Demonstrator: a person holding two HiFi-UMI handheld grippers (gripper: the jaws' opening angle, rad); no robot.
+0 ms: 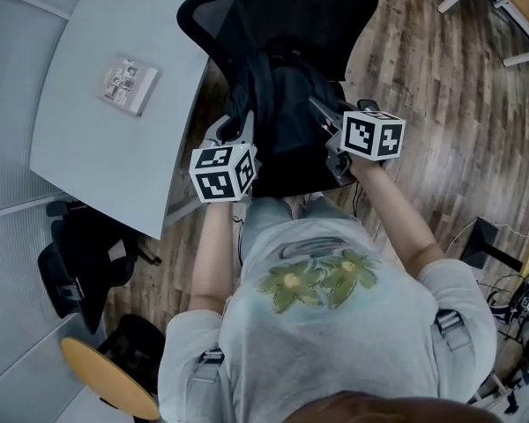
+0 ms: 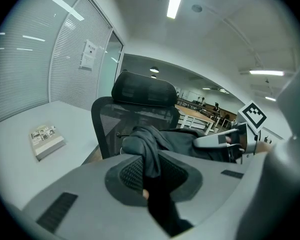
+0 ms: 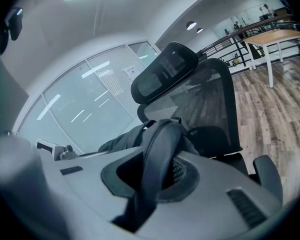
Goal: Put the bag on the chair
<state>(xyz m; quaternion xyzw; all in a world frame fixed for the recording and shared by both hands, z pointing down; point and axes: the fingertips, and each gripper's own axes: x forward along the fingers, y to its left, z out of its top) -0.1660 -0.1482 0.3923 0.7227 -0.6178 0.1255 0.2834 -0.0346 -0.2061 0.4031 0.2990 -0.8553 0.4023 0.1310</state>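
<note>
Holding the black backpack over the office chair seat, left gripper and right gripper each pinch a strap. Placing step, I'd say; next, settle it against the backrest and release.

**Table crowding the left, open floor right**

The table is pressing close to the chair on the left gripper's side, leaving only a narrow gap. A box is lying on the tabletop, well apart from that edge. The chair's mesh backrest is walling off the far side. Beyond the right gripper, bare wood floor is lying open. The bag is filling the seat between them.
</note>
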